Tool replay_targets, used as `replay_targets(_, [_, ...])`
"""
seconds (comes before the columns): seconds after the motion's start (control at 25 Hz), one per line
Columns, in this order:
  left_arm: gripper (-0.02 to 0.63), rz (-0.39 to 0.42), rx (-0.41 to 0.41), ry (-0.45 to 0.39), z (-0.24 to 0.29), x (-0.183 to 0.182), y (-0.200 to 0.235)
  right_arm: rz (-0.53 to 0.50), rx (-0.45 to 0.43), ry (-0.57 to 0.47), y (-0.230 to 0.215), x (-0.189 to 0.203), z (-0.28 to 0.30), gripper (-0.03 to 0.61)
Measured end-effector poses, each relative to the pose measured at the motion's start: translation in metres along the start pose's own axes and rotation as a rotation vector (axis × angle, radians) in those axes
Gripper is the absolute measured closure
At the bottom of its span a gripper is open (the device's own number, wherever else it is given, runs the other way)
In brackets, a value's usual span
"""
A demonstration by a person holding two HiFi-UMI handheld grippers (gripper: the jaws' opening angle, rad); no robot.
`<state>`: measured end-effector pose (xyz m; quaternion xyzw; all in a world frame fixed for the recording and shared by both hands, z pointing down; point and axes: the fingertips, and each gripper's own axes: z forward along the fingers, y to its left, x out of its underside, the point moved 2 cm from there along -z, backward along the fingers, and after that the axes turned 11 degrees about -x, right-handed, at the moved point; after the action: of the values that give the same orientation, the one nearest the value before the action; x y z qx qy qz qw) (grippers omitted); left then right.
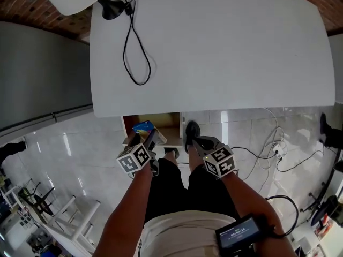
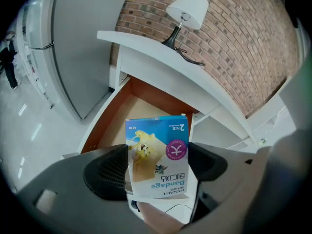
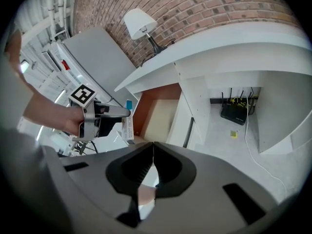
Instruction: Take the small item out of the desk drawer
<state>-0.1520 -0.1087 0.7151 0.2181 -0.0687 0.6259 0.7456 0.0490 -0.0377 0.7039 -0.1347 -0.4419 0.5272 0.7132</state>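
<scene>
My left gripper point(image 2: 158, 167) is shut on a small blue and white bandage box point(image 2: 157, 157), held above the open drawer point(image 2: 136, 108) with its wooden bottom. In the head view the box point(image 1: 143, 127) shows blue just under the white desk's point(image 1: 214, 47) front edge, ahead of the left gripper point(image 1: 149, 141). From the right gripper view the box point(image 3: 127, 123) hangs edge-on in the left gripper point(image 3: 124, 114) beside the drawer point(image 3: 161, 113). My right gripper point(image 3: 152, 165) is shut with nothing between its jaws; it sits to the right of the drawer point(image 1: 191, 134).
A white lamp point(image 2: 187, 11) and its black cable point(image 1: 134, 47) stand on the desk's back left. A brick wall point(image 2: 234, 48) is behind. A router point(image 3: 235, 112) and cables point(image 1: 273, 149) lie on the floor under the desk. My legs point(image 1: 182, 186) are below the grippers.
</scene>
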Motion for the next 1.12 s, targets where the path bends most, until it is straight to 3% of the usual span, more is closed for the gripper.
replay_targets(0.56, [0.23, 0.004, 0.099, -0.045, -0.059, -0.012, 0.01, -0.067, 0.038, -0.03, 0.043, -0.036, -0.006, 0.572])
replay_targets(1.12, [0.23, 0.083, 0.236, -0.115, -0.117, -0.035, 0.003, -0.091, 0.081, -0.058, 0.09, -0.055, -0.014, 0.572])
